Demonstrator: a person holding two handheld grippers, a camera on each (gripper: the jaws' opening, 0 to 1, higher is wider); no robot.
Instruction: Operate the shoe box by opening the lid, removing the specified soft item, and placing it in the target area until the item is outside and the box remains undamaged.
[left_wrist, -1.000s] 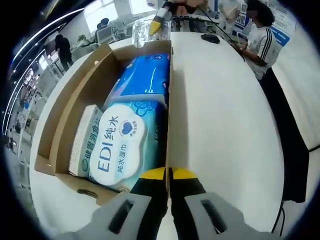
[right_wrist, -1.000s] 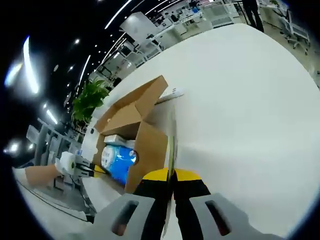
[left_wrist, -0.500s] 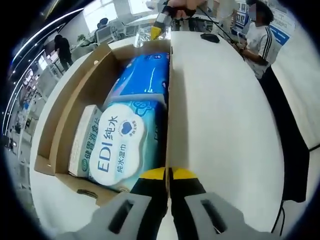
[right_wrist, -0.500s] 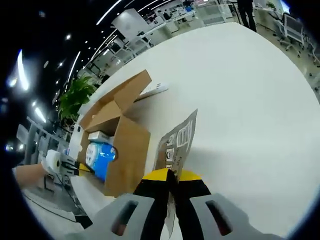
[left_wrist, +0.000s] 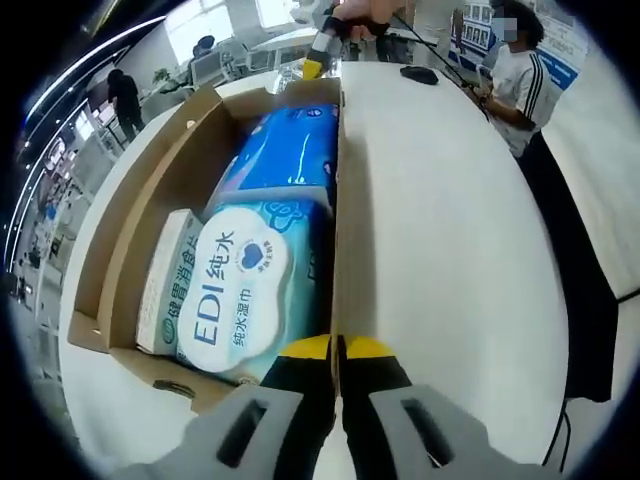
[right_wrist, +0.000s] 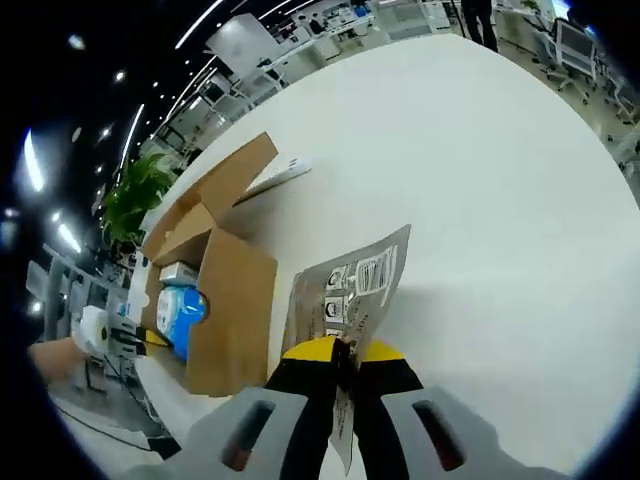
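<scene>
Grey grippers, black yellow-tipped jaws

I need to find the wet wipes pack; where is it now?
In the left gripper view, the EDI wet wipes pack lies inside the open cardboard box, at its near end, between a white packet and the box wall the left claw pinches.

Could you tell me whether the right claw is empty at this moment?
No, the right claw is closed on a flat grey printed packet.

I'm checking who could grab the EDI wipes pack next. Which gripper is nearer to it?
Left. The left gripper, shut on the box's side wall, sits beside the EDI wipes pack. The right gripper holds a flat printed packet over the table, away from the box.
</scene>
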